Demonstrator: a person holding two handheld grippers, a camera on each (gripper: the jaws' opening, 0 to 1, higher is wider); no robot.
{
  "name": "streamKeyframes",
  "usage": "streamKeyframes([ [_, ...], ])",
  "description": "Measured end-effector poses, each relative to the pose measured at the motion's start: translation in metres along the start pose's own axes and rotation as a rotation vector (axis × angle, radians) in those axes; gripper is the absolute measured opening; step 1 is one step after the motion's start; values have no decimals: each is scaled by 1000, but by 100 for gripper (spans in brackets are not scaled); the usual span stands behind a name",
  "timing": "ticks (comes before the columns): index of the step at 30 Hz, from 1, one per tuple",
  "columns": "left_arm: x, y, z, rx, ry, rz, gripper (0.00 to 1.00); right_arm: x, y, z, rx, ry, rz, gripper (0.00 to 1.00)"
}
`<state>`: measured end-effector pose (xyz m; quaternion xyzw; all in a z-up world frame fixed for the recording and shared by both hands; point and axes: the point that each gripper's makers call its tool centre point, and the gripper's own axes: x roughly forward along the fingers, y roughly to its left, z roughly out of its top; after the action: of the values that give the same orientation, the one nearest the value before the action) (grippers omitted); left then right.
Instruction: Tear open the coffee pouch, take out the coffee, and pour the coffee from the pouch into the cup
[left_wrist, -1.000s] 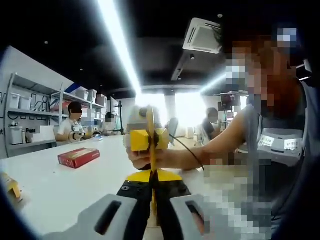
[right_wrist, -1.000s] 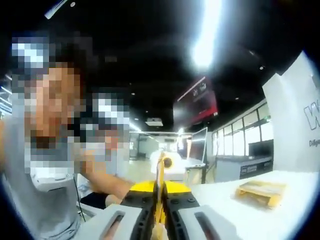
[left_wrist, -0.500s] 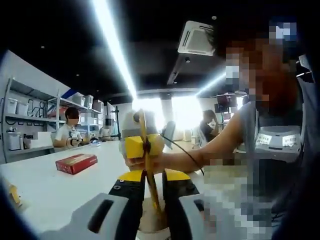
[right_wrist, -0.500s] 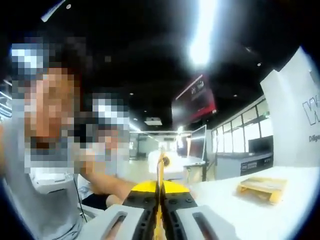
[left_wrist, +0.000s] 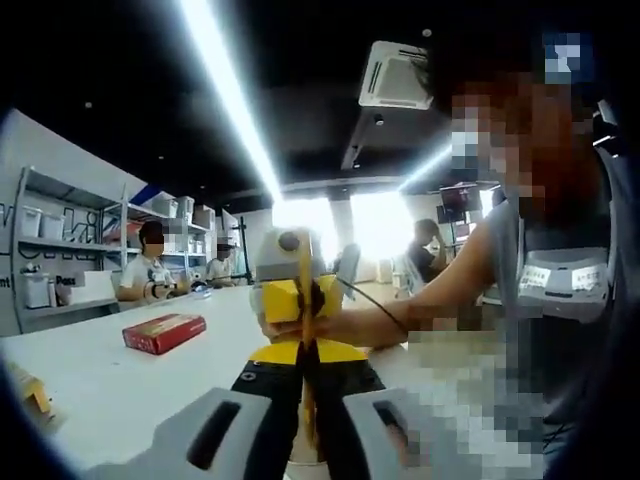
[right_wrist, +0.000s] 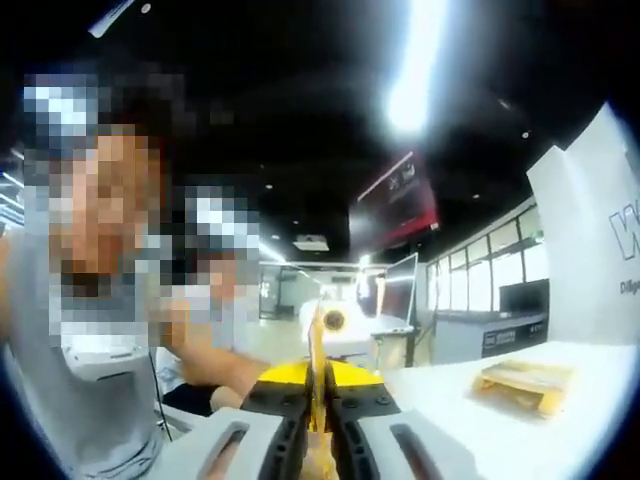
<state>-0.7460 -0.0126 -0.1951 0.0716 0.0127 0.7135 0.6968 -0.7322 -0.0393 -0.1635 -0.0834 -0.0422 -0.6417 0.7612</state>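
Pouch (left_wrist: 305, 330) hangs edge-on between your grippers, left gripper (left_wrist: 305, 420) and right gripper (right_wrist: 318, 425) both clamped on it. Expect thin, limp film; grip close beside the tear line.

Both cams sit low over the desk (left_wrist: 120, 375), tilted upward, facing each other at close range; shared: the coffee pouch (left_wrist: 305, 330) between them.
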Motion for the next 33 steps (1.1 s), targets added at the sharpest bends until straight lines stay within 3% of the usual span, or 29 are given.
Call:
streamKeyframes([
  [12,-1,0,-1,-14,21,1,5,-17,4,39,-53,-128,0,10],
  [21,0,0,-4,-11,33,1,5,-13,3,32,-24,-120,-4,3],
  [33,2,1,-1,24,9,8,10,-16,-1,36,-4,-130,-21,2],
])
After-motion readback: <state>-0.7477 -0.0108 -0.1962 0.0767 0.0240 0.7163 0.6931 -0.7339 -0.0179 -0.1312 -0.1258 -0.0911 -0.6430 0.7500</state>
